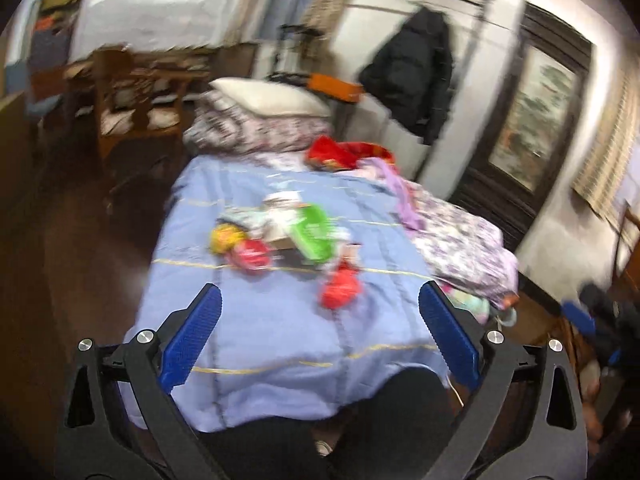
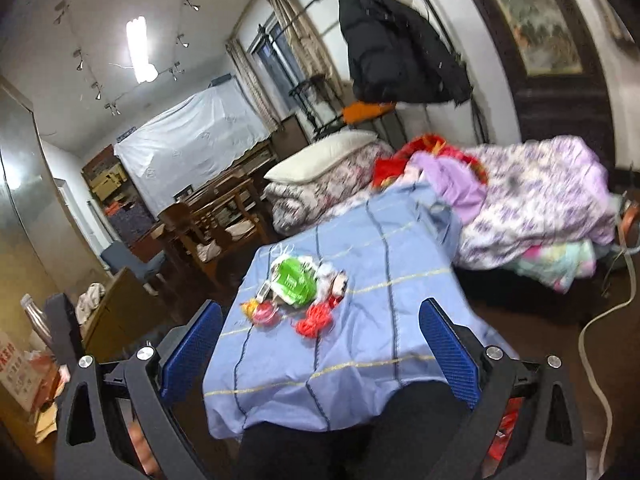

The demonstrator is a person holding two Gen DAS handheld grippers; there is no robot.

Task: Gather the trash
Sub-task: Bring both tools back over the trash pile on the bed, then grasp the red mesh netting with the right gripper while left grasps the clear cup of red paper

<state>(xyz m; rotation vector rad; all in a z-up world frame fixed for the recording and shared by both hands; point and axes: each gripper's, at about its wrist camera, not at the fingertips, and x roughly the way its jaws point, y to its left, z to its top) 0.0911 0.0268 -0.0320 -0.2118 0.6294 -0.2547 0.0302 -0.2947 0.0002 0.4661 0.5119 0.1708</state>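
Spread over the bed, a light blue quilted cover (image 1: 280, 320) is carrying a loose heap of trash near its middle: a green plastic packet (image 1: 312, 232), red crumpled wrappers (image 1: 340, 288), a yellow wrapper (image 1: 226, 238). Both the left claw (image 1: 320, 336) and right claw (image 2: 320, 344) are hanging wide apart, gripping nothing, on the near side of the heap.

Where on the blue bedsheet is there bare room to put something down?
The near part of the light blue striped bedsheet is bare, between the crumpled red wrapper and the foot edge. The far strip is also bare, between the green plastic packet and the white pillow. The middle is crowded with wrappers. The purple floral quilt fills the right side.
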